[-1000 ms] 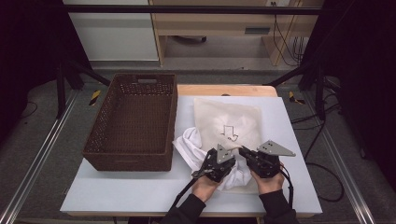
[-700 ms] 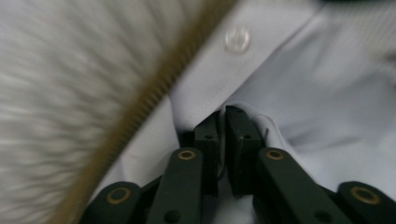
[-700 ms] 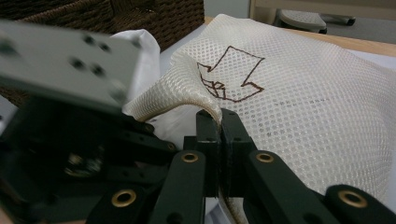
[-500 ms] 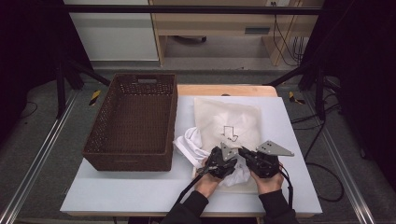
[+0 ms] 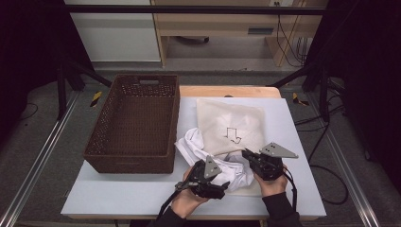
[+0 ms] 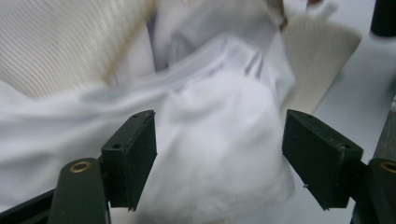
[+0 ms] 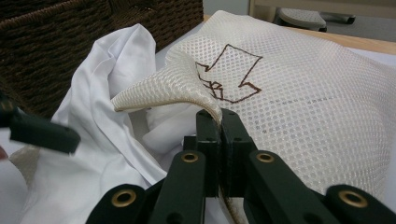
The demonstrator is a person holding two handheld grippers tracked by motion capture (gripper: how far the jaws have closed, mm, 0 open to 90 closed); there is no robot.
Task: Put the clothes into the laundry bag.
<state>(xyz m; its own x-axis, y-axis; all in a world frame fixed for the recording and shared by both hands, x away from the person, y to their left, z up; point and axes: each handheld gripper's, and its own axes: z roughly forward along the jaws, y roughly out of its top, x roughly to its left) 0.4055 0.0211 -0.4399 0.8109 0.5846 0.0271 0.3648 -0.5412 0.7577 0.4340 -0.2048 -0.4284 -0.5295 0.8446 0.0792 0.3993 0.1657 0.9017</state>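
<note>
Item: mesh laundry bag (image 5: pixel 230 127), cream, arrow print; lies flat just ahead of both grippers, long axis running away from them, mouth at the near end. Right gripper (image 7: pixel 219 122) clamped on the mouth's upper lip, lifting it. White garment (image 5: pixel 198 146) partly inside, bulk spilling left of the mouth. Left gripper (image 6: pixel 219 165): jaws just opened wide, cloth between but unpressed. Step: stuffing garment into bag, approx. mid-way (interior obscured). Next: 1 fresh grip on loose cloth, push forward under lip. Wicker basket (image 5: pixel 135 124) well left.
</note>
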